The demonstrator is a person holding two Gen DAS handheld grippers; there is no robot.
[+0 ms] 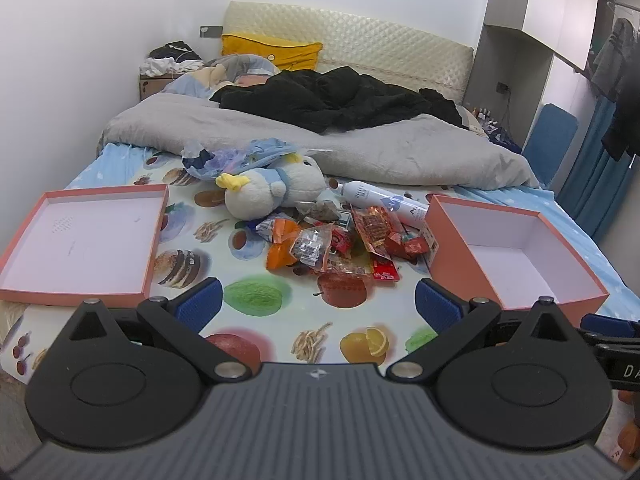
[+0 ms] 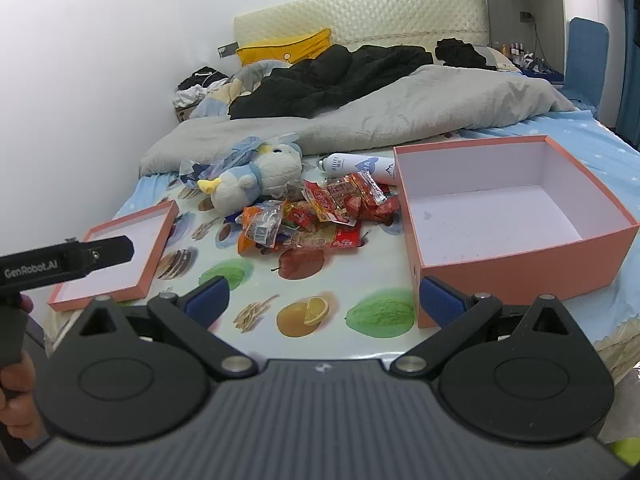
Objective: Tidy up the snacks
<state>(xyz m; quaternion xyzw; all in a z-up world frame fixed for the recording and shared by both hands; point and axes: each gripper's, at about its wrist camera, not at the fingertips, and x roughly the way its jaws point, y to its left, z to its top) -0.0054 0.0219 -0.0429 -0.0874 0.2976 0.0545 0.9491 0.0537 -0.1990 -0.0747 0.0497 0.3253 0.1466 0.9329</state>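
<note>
Item: snack pile, a heap of crinkled orange, red and clear packets, lying on the fruit-printed bed sheet in the middle of the bed, between two pink containers. Deep pink box, sitting to the right of the pile, empty and open upward, its near left corner just beside the right hand-held gripper. Shallow pink lid, lying well to the left, also empty. Plush duck and white bottle, resting at the far edge of the heap, touching or nearly touching the packets; neither is a snack. Left hand-held gripper, hovering at the near side of the bed with blue pads spread wide and holding nothing; the right one is likewise spread and carrying nothing. Step in hand, judged: reaching for a first packet. Handling note: the wrappers are looking slippery and overlapped, so approaching low from the near side, picking the nearest loose packet by a flat sealed edge, and lifting clear before swinging right over the box rim should be avoiding dragging neighbours or nudging the bottle.
</note>
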